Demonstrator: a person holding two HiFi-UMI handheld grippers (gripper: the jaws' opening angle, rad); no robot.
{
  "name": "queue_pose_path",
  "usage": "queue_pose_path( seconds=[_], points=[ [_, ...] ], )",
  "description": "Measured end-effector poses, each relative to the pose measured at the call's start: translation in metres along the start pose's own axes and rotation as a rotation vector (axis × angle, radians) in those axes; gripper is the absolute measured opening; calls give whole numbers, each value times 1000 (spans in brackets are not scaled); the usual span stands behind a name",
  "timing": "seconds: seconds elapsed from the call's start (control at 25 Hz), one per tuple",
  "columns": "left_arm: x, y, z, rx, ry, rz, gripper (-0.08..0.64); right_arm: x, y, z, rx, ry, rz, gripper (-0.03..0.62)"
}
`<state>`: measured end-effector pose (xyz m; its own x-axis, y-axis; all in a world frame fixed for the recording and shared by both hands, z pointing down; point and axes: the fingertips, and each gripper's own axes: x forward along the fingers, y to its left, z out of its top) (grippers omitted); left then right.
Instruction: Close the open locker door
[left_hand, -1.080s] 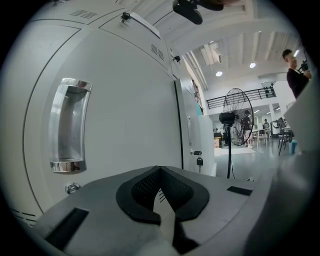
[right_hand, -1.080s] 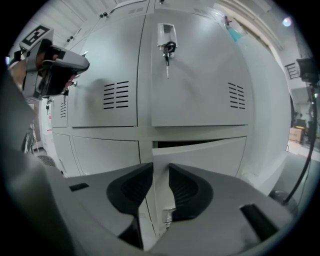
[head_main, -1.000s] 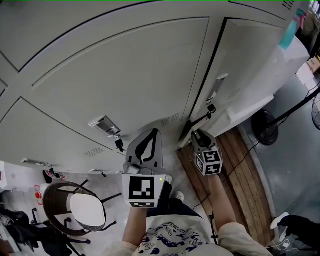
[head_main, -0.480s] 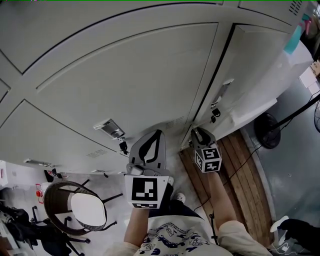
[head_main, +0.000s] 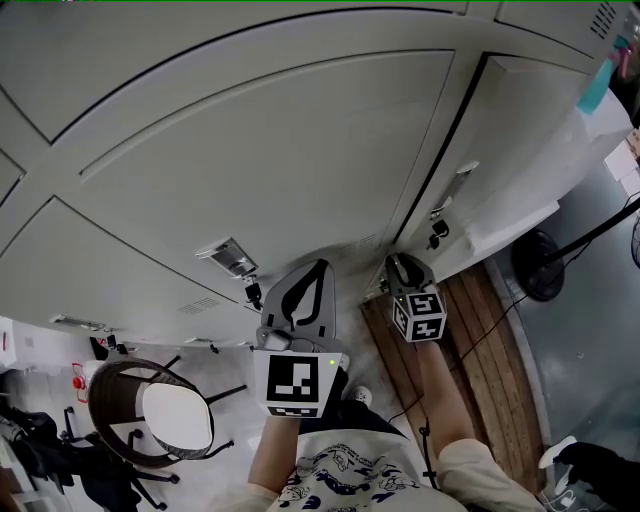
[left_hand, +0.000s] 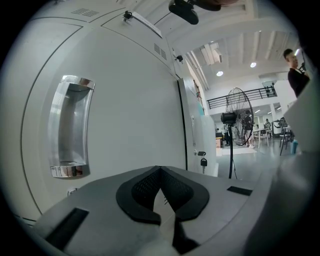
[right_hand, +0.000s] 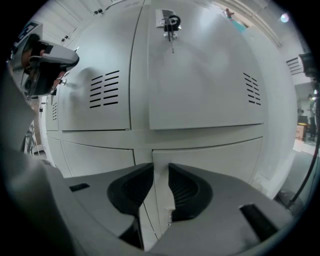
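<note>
Reaches forward with right gripper (head_main: 398, 266), tipped slightly down, narrowly clamped on the free edge of the ajar locker door (head_main: 510, 140) ahead; holds left gripper (head_main: 318, 268) level alongside, jaws together, empty.

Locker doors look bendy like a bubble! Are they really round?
No: head view's wide lens bows the flat locker doors; left gripper view bulges too, with glare on the shiny handle and bright ceiling lights; right gripper view darkens at its round edges.
</note>
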<state>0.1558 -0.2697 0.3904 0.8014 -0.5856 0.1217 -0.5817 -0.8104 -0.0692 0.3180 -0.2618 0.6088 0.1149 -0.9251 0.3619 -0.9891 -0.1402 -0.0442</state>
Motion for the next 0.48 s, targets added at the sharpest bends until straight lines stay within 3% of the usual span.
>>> queue_pose_path(
  seconds=[0.48],
  points=[
    [0,4,0,0,-1,9,2,6,1,-5,7,18,9,78]
  ],
)
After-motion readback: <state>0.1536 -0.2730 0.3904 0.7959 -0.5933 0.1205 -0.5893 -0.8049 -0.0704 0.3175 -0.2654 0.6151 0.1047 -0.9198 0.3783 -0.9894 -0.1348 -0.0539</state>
